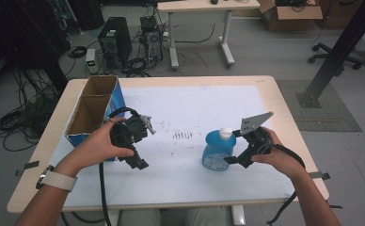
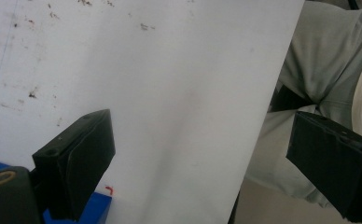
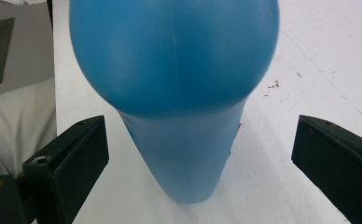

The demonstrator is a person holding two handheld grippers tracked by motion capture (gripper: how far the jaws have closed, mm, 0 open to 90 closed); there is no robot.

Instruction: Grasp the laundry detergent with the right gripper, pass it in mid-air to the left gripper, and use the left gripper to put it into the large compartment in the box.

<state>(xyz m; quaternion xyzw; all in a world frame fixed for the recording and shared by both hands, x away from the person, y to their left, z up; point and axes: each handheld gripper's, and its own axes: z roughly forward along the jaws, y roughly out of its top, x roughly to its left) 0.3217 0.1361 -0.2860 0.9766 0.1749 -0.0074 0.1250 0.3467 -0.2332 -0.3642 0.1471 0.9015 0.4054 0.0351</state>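
Blue bottle (image 1: 217, 151), white cap, upright

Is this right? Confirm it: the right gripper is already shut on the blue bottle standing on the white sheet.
Not quite. The right gripper is open: in the right gripper view its jaws stand wide on either side of the blue bottle without touching it. The rest holds: the bottle stands on the white sheet, as the high view shows.
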